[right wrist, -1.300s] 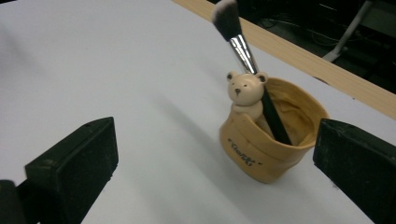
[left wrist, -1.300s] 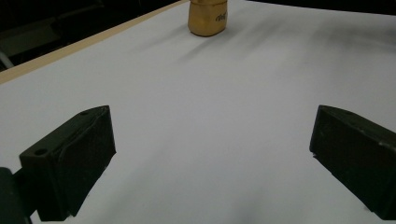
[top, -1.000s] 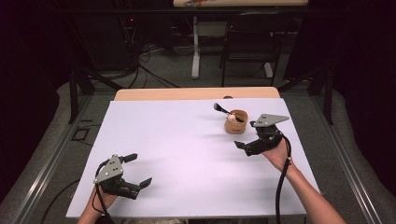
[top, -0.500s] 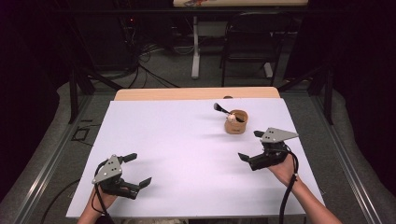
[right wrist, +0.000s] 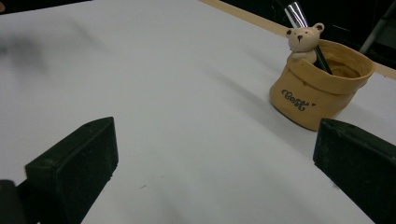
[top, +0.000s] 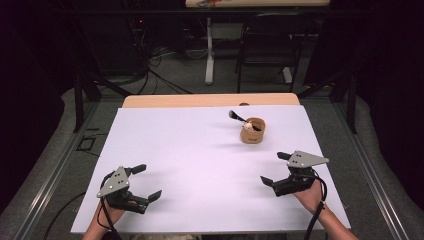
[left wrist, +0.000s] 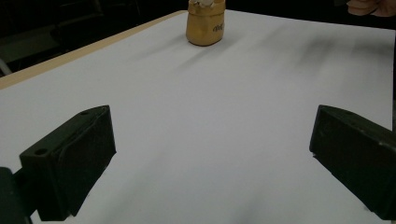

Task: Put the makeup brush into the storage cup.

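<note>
A tan ceramic pot (top: 253, 131) (right wrist: 318, 93) (left wrist: 205, 25) shaped like a sack stands on the white table (top: 200, 150) toward the back right. A small bear figure (right wrist: 303, 39) sits on its rim, and a dark-handled utensil (top: 239, 118) (right wrist: 303, 28) leans out of it. My right gripper (top: 275, 169) (right wrist: 224, 172) is open near the front right, apart from the pot, with nothing between its jaws. At the front left my left gripper (top: 147, 182) (left wrist: 215, 172) is open over bare table, also holding nothing.
A wooden edge strip (top: 210, 100) runs along the table's far side. Beyond it stand a dark chair (top: 265, 45) and a white table leg (top: 209, 50), with cables on the floor (top: 160, 65). Metal rails (top: 50, 175) flank the table.
My right gripper has drawn back from beside the pot toward the front right of the table. The left gripper has stayed where it was.
</note>
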Demonstrator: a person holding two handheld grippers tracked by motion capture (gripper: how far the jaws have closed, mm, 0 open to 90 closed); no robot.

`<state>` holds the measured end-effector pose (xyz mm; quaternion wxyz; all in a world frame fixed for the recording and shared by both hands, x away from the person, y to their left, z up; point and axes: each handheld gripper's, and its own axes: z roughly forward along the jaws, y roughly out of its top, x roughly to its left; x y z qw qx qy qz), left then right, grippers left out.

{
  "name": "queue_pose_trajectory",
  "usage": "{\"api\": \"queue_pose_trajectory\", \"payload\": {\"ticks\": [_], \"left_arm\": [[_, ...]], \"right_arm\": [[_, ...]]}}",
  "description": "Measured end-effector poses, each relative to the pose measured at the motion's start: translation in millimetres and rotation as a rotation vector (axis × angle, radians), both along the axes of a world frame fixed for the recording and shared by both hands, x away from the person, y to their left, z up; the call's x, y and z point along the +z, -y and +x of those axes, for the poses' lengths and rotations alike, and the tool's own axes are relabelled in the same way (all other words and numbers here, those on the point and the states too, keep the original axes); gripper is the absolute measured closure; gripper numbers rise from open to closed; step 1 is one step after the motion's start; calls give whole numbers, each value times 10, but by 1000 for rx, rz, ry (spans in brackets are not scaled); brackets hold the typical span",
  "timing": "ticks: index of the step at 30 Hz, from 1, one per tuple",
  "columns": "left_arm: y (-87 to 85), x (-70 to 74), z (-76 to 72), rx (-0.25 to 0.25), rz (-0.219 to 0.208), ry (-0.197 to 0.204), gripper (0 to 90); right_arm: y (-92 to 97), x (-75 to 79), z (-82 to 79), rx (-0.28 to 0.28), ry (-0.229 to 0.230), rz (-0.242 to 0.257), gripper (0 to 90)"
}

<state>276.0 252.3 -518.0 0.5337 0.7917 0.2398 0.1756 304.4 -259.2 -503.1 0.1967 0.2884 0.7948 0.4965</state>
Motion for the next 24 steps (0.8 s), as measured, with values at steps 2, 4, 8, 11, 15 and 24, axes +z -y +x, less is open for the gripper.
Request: {"api": "queue_pose_trajectory", "payload": {"ticks": [2, 4, 8, 11, 15, 24], "left_arm": [[-5, 2, -3, -1, -3, 2, 1], [-6, 2, -3, 0, -2, 0, 2], [-3, 3, -5, -3, -4, 1, 1], [-4, 3, -7, -4, -4, 0, 1], [-4, 3, -7, -7, -5, -1, 1], [2, 2, -7, -9, 1, -3, 1]], "right_arm": [[20, -5, -34, 3, 8, 10, 0], [42, -15, -76, 20, 8, 13, 0], [69, -42, -157, 52, 21, 12, 0], [76, -59, -192, 61, 25, 9, 0], [94, -66, -210, 72, 27, 12, 0], [109, -86, -257, 67, 34, -1, 0]]}}
